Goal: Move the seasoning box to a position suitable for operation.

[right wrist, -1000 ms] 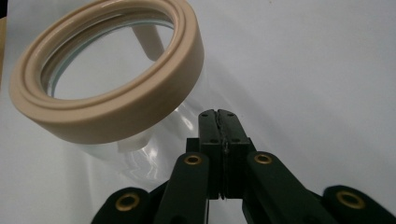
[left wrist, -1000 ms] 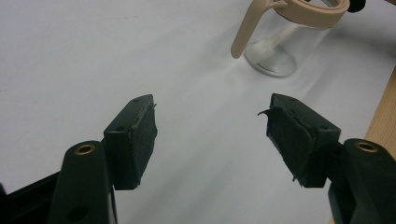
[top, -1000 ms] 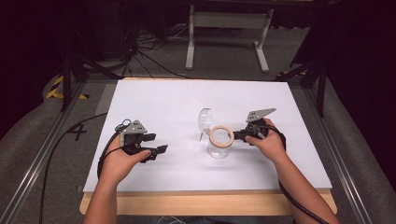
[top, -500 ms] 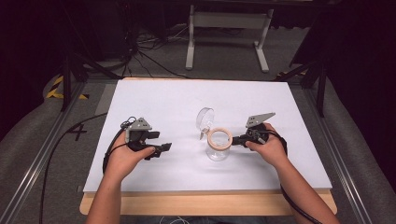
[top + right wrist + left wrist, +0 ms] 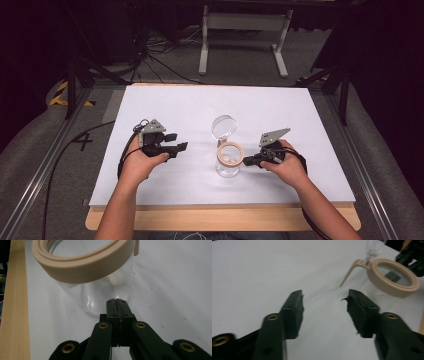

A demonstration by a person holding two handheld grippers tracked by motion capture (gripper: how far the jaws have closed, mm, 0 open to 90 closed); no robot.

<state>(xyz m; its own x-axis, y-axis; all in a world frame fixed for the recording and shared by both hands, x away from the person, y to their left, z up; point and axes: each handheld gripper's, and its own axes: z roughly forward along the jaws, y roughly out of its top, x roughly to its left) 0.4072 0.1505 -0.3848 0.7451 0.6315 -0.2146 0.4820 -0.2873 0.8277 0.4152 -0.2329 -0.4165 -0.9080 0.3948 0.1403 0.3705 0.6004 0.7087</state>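
Observation:
A clear glass jar (image 5: 228, 169) with a beige collar (image 5: 230, 153) stands mid-table, its clear hinged lid (image 5: 223, 127) flipped up behind it. My right gripper (image 5: 246, 161) is shut with nothing in it, its tips (image 5: 117, 301) at the jar's (image 5: 100, 295) lower glass wall below the collar (image 5: 87, 265); whether they touch it I cannot tell. My left gripper (image 5: 179, 141) hovers to the left of the jar, pointing toward it. Its jaws (image 5: 324, 296) stand open with only bare table between them and have just been closing. The collar (image 5: 387, 282) lies ahead of them to the right.
A white sheet (image 5: 280, 110) covers the table, with a wooden strip (image 5: 225, 217) along the front edge. Metal rails (image 5: 45, 175) run along both sides. A white stand (image 5: 240, 30) and cables (image 5: 155, 55) sit on the floor beyond the far edge.
The left hand has moved right, toward the jar, and its jaws stand narrower than before. The right hand has shifted a little toward the front edge, still shut.

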